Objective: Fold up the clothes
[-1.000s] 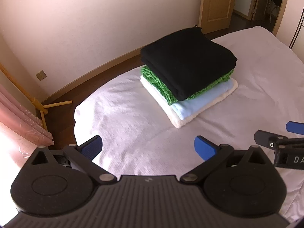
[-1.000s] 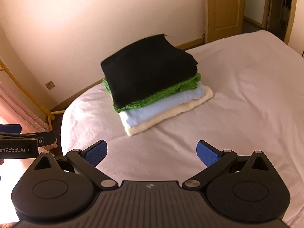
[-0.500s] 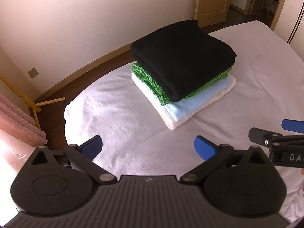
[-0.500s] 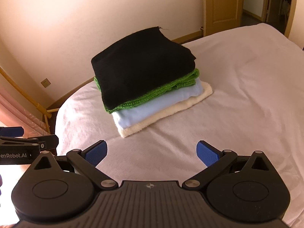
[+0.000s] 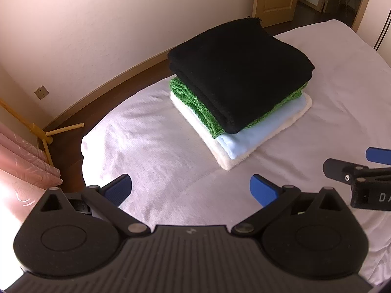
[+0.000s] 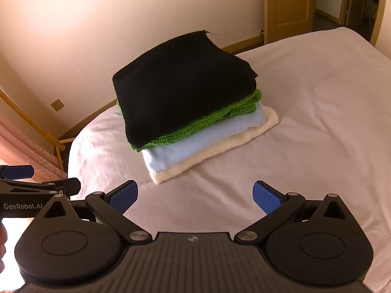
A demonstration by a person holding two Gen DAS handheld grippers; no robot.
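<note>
Left wrist view: we see four folded garments stacked near the corner of a bed covered by a pale pink, finely woven bedsheet (image 5: 151,151). On top lies a black, matte knitted garment folded to a thick rectangle (image 5: 242,73); beneath it a bright green chunky-knit piece (image 5: 193,102), then a smooth pale blue cloth (image 5: 256,134), then a cream fleecy, nubbly-edged piece (image 5: 220,156) at the bottom. Each lower layer peeks out a little past the one above, so the stack steps outward toward its base. We judge that this broad-base ordering keeps the soft pile steady on the yielding mattress.

Our left gripper (image 5: 190,188) hangs above bare sheet on the near side of the stack, its blue ribbed pads spread wide with nothing between them. In the right wrist view our right gripper (image 6: 194,195) is likewise spread and empty, just short of the cream corner. Each tool appears at the edge of the other's view, so the two sit side by side, both facing the pile and apart from it.

All clothes in view lie folded flat and squared. The scene fits a finished stack, and equally a pause before another garment from outside the frame; we cannot tell which.

Texture notes: the black piece absorbs light, so we cannot read its fold seams beyond a doubled left edge. The green knit shows open ribbing. A loose thread sticks out at the black far corner.
</note>
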